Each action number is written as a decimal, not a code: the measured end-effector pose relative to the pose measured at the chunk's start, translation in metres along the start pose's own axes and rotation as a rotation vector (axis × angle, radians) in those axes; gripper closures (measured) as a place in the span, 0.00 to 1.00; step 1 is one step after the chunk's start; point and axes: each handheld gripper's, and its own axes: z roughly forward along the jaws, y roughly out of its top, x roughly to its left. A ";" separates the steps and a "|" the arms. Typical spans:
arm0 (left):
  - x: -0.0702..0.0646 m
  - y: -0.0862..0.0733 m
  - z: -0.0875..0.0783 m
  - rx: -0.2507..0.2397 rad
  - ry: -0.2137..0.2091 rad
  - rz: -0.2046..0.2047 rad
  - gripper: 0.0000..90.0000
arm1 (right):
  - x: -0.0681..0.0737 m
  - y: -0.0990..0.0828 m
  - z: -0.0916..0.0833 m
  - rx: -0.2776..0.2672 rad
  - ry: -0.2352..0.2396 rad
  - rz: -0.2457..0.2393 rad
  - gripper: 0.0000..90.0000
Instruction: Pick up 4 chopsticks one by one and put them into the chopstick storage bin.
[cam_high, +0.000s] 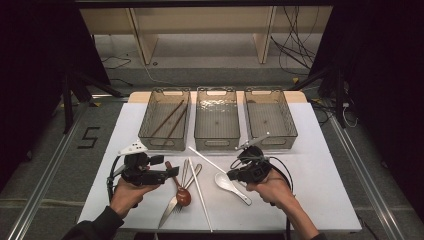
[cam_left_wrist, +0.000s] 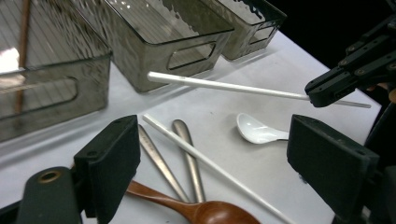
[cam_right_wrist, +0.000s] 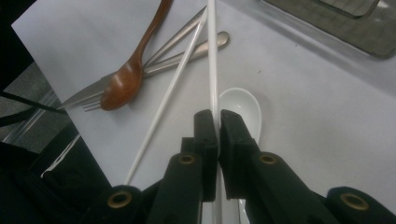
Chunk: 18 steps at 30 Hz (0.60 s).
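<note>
A white tabletop (cam_high: 310, 190) stands in a dark room, with wooden shelving and loose cables on the floor behind it. Along its far edge three smoky transparent bins sit side by side: the left bin (cam_high: 165, 118) holds two brown chopsticks (cam_high: 169, 121), while the middle bin (cam_high: 216, 117) and the right bin (cam_high: 270, 117) hold no cutlery that can be made out.

The right gripper (cam_right_wrist: 218, 122) has its jaws pressed together on a white chopstick (cam_left_wrist: 224, 86), pinching it near one end. The stick is lifted off the tabletop and points toward the front of the middle bin, above a white ceramic soup spoon (cam_high: 231, 185) that lies just below the jaws.

The left gripper (cam_high: 171, 172) hovers with its jaws spread and nothing between them, just above the loose cutlery. There a second white chopstick (cam_high: 199, 192) lies flat beside a metal spoon (cam_left_wrist: 188, 157), a metal knife (cam_high: 169, 212), a metal fork (cam_high: 181, 192) and a wooden spoon (cam_right_wrist: 135, 65), whose brown bowl rests across the metal pieces.
</note>
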 end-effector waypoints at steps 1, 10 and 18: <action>0.001 0.000 0.002 0.000 -0.012 -0.020 0.19 | 0.000 0.001 -0.001 -0.008 0.001 0.000 0.97; -0.013 0.008 0.025 -0.002 -0.089 -0.089 0.20 | 0.008 0.008 -0.010 -0.074 0.036 -0.023 0.97; -0.015 0.014 0.039 -0.012 -0.134 -0.165 0.20 | 0.019 0.013 -0.014 -0.128 0.071 -0.057 0.97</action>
